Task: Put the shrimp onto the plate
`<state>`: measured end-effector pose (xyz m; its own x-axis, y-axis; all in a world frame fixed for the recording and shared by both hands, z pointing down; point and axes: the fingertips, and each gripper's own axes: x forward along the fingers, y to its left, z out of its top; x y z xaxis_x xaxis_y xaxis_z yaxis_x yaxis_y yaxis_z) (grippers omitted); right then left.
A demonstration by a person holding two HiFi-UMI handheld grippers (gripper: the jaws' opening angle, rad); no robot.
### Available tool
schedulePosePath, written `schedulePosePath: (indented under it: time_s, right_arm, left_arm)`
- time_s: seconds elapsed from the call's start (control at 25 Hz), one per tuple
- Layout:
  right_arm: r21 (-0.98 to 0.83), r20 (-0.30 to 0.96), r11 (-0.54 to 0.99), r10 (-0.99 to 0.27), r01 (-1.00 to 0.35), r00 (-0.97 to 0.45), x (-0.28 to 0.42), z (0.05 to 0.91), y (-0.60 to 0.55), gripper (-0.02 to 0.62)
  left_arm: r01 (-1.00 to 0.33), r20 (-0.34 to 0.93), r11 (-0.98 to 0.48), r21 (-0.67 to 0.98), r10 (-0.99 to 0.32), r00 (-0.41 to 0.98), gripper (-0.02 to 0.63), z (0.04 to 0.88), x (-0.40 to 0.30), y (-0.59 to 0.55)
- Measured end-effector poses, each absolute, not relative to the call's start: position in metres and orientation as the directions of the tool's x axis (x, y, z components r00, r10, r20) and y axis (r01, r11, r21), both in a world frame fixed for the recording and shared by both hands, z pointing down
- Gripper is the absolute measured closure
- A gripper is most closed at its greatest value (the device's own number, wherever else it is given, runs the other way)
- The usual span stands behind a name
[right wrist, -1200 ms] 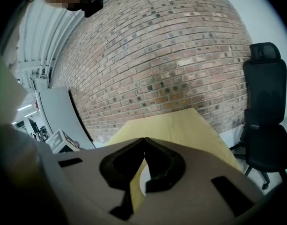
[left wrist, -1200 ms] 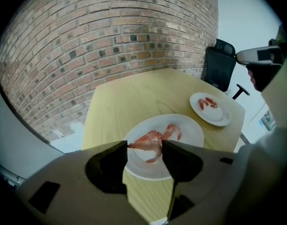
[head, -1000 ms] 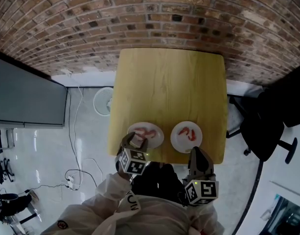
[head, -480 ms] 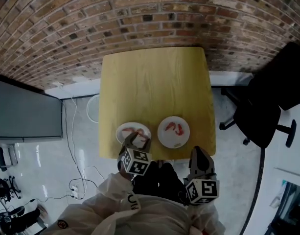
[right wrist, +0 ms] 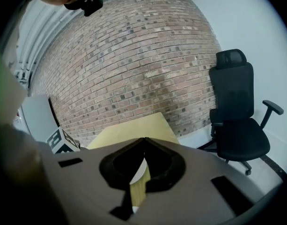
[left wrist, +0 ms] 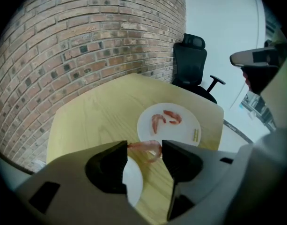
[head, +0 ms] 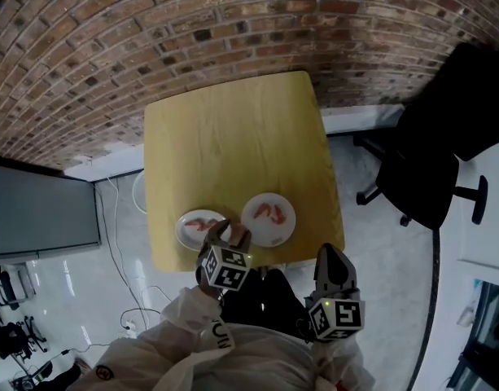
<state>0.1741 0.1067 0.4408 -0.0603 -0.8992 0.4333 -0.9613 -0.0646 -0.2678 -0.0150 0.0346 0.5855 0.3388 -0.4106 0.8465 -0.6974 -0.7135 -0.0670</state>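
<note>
1. Shrimp (left wrist: 150, 146): one pink, curled piece is pinched between the jaws of the left hand-held gripper (head: 230, 235). It is held above the tabletop (head: 233, 137), over the strip of wood between the two plates.
2. The right hand-held gripper (head: 331, 255) is held back from the tabletop's near edge, beside the person's white sleeve (head: 192, 332). Its jaws are pressed together with nothing between them.
3. The nearer white plate (left wrist: 134, 184) lies mostly under the left jaw. In the head view it sits near the tabletop's front left corner and carries something pink (head: 202, 222), probably another shrimp, though that view is too small to be sure.
4. The farther white plate (left wrist: 186, 128) lies just beside the nearer one and apart from it. It holds two shrimp, one curved (left wrist: 156, 123) and one shorter (left wrist: 172, 117), close together.
5. A small yellowish strip (left wrist: 196, 135) lies near that plate's right rim.
6. The rest of the yellow wood tabletop runs back to a red brick wall (head: 192, 23).
7. A black office chair (head: 424, 177) stands on the floor to the right of the tabletop.
8. A dark flat panel (head: 37, 210) stands to the left of the tabletop.
</note>
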Motion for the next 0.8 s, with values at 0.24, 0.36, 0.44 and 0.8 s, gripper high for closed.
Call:
schedulePosePath:
  time_s: [0.24,0.36,0.44,0.8]
  right_arm:
    - [-0.27,0.443,-0.096,-0.896,-0.958,-0.035,0.192,0.445,0.112,0.572]
    - [-0.272,0.448,-0.107,-0.894,-0.956,-0.028,0.2,0.447,0.114,0.572]
    - [-0.273,0.452,-0.114,-0.892,-0.955,-0.023,0.205,0.449,0.115,0.572]
    - [-0.276,0.464,-0.12,-0.886,-0.954,-0.022,0.219,0.455,0.111,0.572]
  left_arm:
    - [-0.676,0.856,-0.735,-0.044,-0.377,0.354,0.374,0.593,0.007,0.037]
    - [-0.67,0.864,-0.741,-0.031,-0.358,0.355,0.374,0.599,0.016,0.038]
    - [-0.666,0.87,-0.746,-0.025,-0.345,0.354,0.374,0.603,0.02,0.038]
    - [-0.668,0.88,-0.744,-0.025,-0.334,0.339,0.374,0.612,0.03,0.034]
